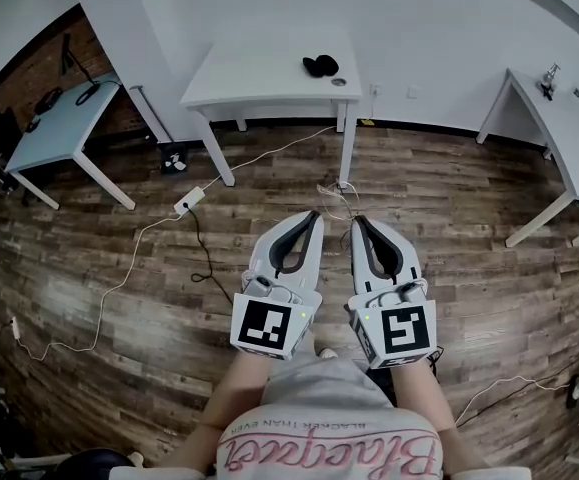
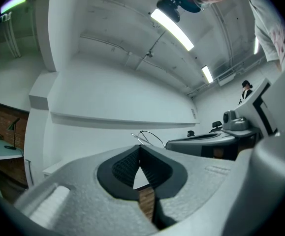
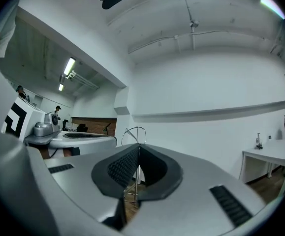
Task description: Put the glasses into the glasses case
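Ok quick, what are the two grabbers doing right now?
Left gripper: shut on the thin wire glasses.
Right gripper: shut on the same glasses.

Upside-down "BLACKER THAN EVER" on the person's shirt (image 1: 321, 400)

Two grippers: left gripper (image 1: 315, 214), right gripper (image 1: 355, 220). One glasses (image 3: 138, 137), thin wire. Three desks: blue desk (image 1: 59, 128), middle desk (image 1: 259, 78), right desk (image 1: 569, 138). One black glasses case (image 1: 320, 65) and one small round thing (image 1: 339, 82), near middle desk's right edge. One power strip (image 1: 188, 203) on floor (image 1: 89, 268).
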A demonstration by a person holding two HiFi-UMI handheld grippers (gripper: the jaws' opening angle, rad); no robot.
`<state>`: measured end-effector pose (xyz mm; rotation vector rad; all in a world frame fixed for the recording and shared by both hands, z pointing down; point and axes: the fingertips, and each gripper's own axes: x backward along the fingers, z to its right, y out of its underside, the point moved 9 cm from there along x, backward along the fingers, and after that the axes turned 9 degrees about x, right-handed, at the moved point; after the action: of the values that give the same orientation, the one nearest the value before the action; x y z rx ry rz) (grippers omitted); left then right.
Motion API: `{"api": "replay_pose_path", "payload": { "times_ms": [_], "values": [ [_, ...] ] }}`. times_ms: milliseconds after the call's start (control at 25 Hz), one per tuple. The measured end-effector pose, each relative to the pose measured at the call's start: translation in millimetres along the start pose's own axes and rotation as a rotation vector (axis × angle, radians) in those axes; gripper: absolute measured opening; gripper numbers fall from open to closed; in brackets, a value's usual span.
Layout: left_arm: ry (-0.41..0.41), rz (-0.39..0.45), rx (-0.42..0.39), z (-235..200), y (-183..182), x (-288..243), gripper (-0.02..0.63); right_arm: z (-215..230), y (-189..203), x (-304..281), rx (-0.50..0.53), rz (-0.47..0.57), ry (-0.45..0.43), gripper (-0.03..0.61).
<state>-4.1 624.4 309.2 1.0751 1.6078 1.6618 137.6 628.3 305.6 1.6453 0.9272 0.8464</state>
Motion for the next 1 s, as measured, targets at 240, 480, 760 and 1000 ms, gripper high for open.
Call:
{"api": "replay_pose_path", "payload": {
  "times_ms": [240,480,760,1000],
  "values": [
    [0.012,-0.03,0.011,-16,12,-18,0.006,4,11,-22,-0.005,-0.01,-0.005,0.012],
    [0.025,-0.032,0.019,-58,17,-62,0.006,16,26,-71,-0.019,-0.013,-0.006,0.011],
    [0.048,-0.082,0.053,-124,25,-125,0.005,28,43,-156,-0.039,-0.024,-0.024,0.012],
    [0.068,-0.1,0.057,-175,26,-174,0.005,45,49,-227,-0.045,-0.045,-0.004,0.012]
  ]
}}
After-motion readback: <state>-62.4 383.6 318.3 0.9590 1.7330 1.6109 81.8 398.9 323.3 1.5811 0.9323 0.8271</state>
